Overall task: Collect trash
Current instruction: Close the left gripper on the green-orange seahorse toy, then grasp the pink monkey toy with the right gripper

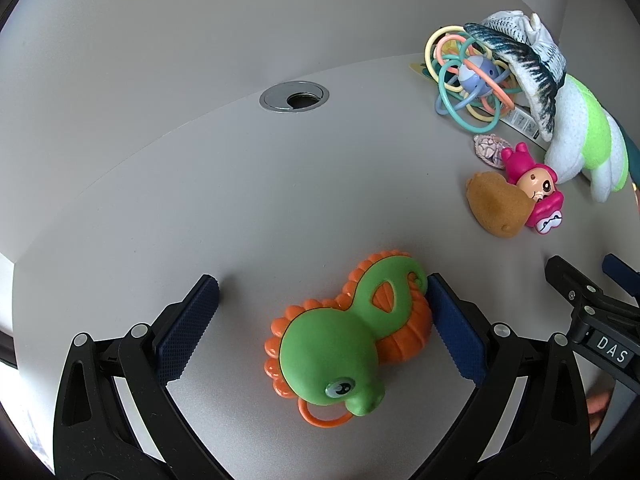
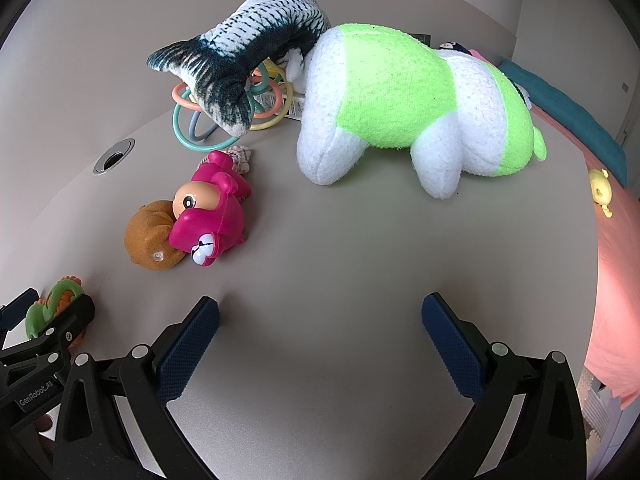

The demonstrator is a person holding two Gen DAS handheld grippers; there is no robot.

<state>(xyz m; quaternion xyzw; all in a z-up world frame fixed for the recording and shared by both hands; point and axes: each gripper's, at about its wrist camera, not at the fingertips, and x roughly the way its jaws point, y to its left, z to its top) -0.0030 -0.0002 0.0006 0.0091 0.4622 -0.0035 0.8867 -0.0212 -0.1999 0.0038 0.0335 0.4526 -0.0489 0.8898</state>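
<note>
The left gripper stood wide open over the grey table, its two blue-padded fingers spread to either side of a green and orange rubber toy that lay flat on the surface. The toy's ridged orange end looked to be touching, or just beside, the right-hand pad, while the left-hand pad stood well apart from it with bare table between; the toy was not clamped. The right gripper was likewise spread wide and held nothing, with only bare table between its pads. No bin or bag showed in either view. Ahead of the right gripper lay a brown plush lump touching a pink figure toy, and beyond them a white and lime plush animal stood on its legs. A plush fish draped over a tangle of coloured rings at the back of the table, near the wall. A round metal cable grommet sat in the tabletop, well apart from the toys. The stretch of table between the grippers and the toy heap was open, and the table's right edge met a pink cloth on which a small yellow toy lay.
</note>
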